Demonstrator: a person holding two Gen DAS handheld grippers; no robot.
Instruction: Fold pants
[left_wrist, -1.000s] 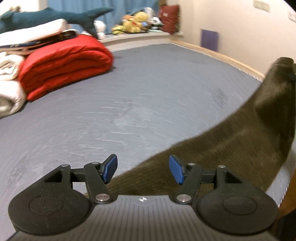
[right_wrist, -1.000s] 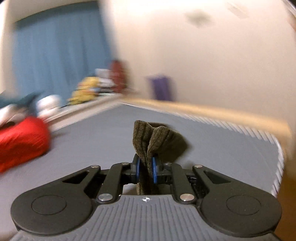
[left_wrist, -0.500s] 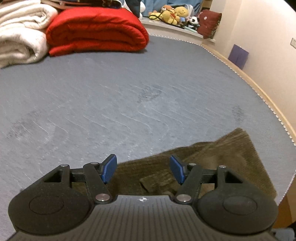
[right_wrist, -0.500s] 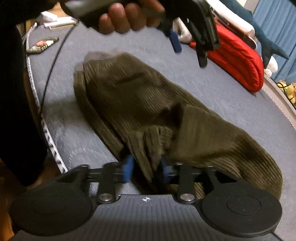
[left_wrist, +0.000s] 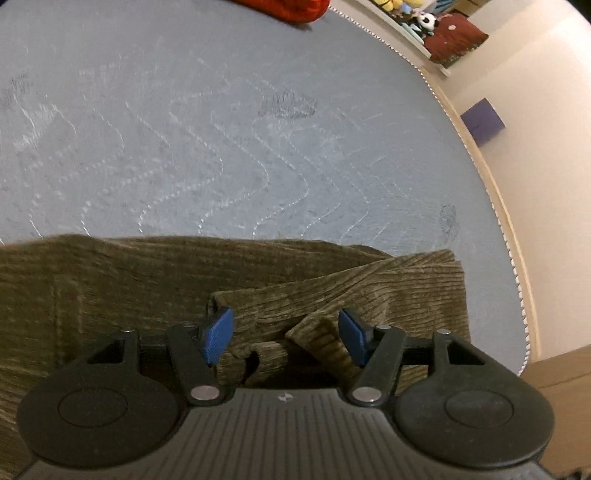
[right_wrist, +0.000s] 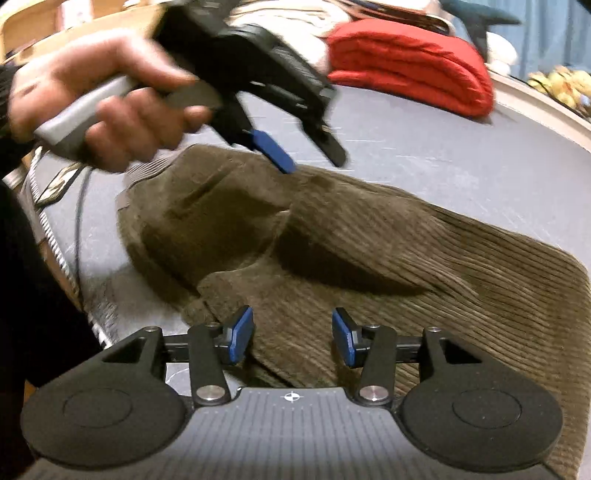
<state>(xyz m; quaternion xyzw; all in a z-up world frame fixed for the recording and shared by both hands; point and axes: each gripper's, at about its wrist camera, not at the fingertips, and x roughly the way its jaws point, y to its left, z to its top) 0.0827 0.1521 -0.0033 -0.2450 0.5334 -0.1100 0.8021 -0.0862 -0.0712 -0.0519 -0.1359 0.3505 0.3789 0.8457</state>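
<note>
Half a second ago the right gripper (right_wrist: 292, 339) was pinching a bunched fold of the pants (right_wrist: 369, 251); now its blue pads stand wide apart with nothing between them, and the cloth lies loose beneath; the left gripper (left_wrist: 284, 334) is spread as wide as before and holds nothing, though its view has tipped down, so the olive corduroy fills more of the frame.

The pants lie doubled over on a grey quilted mattress (left_wrist: 221, 129), near its corner; one rumpled layer rests across another, with a hem edge (left_wrist: 454, 266) toward the mattress border. In the right wrist view, a bare hand (right_wrist: 107, 107) grips the left tool's handle above the cloth, blurred.

A red folded blanket (right_wrist: 410, 62) sits at the far side of the bed, well apart from the pants; plush toys (left_wrist: 417, 14) line a ledge beyond; a purple patch (left_wrist: 482, 122) shows on the pale wall; blue curtains (right_wrist: 554, 33) hang behind.
</note>
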